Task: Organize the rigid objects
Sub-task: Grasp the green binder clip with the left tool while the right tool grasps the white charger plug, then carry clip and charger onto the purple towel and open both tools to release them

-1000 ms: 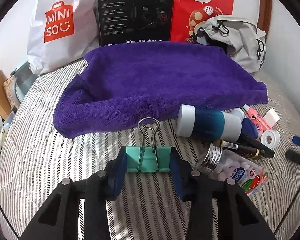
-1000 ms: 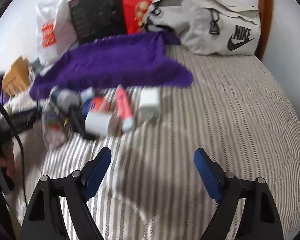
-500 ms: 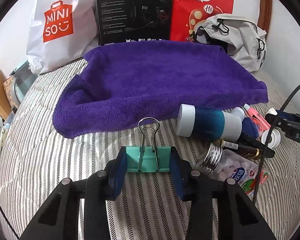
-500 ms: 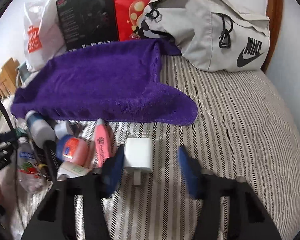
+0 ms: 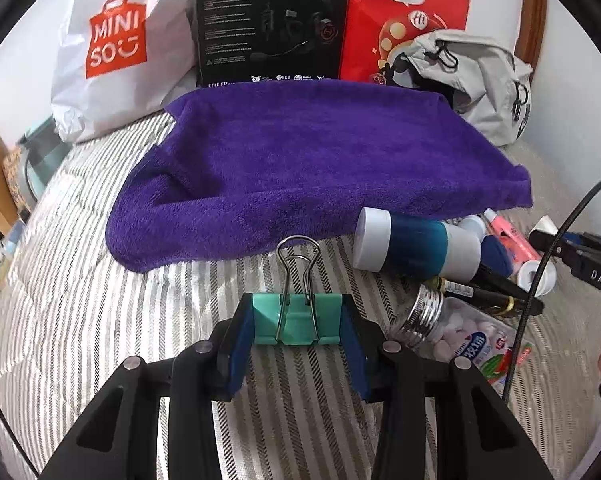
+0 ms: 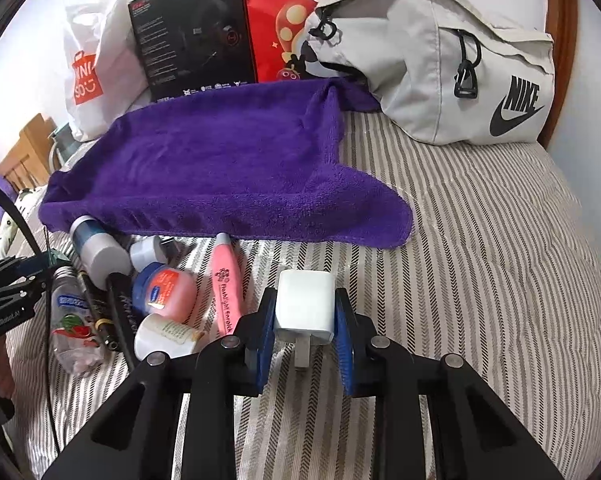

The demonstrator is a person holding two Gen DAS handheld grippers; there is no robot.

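Change noted: my right gripper [image 6: 305,316], wide open and short of the pile 1 s ago, has closed its pads onto the white charger block [image 6: 305,306], on the striped bedding [image 6: 500,280] beside the pink tube [image 6: 227,280]. Judgement: pick secured, lift next. Charger: glossy, rounded cube, prongs toward cam. Left gripper [image 5: 297,326], unchanged, clamps the teal binder clip [image 5: 297,318], wire handles fwd, near the purple towel [image 5: 308,168].

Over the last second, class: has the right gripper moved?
Yes. The right gripper swung toward the purple towel and item pile, and its fingers closed on the white charger, which previously lay ahead of them.
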